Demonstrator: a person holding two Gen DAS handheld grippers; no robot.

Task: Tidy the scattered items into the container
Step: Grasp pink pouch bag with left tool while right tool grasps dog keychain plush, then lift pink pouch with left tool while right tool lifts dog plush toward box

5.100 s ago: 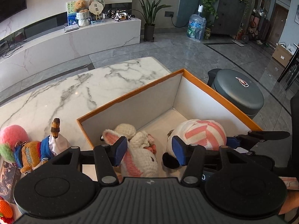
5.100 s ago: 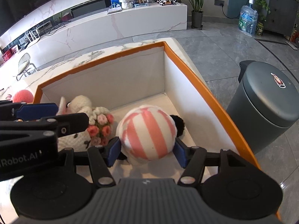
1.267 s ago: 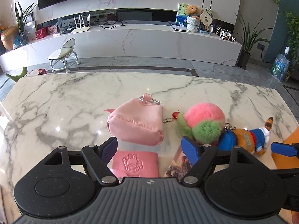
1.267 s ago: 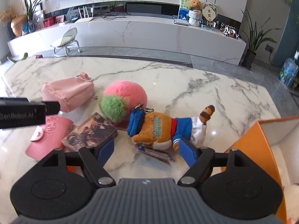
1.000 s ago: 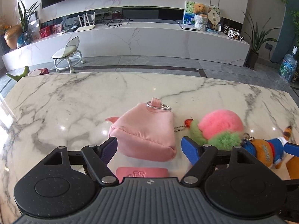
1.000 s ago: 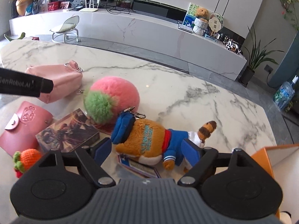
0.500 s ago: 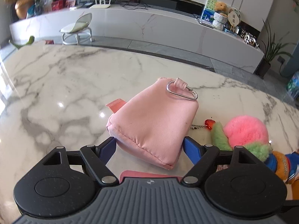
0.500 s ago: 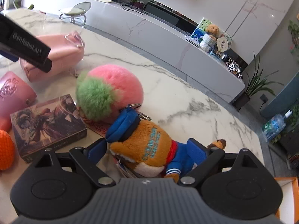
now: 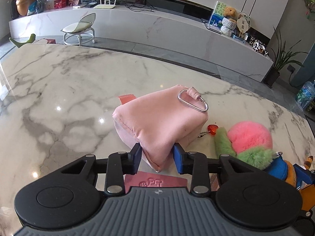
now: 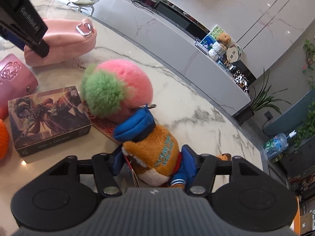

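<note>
The left gripper (image 9: 157,158) has just closed its jaws and pinches the near corner of the pink pouch (image 9: 161,122) on the marble table (image 9: 69,90); the right gripper (image 10: 152,162) has just closed too, clamping the plush bear (image 10: 155,153), which lies beside the fluffy peach (image 10: 118,92) and the box (image 10: 47,116).

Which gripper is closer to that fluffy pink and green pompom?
Right. The right gripper clamps the plush toy touching the pompom; the left gripper pinches the pink pouch beside it.
</note>
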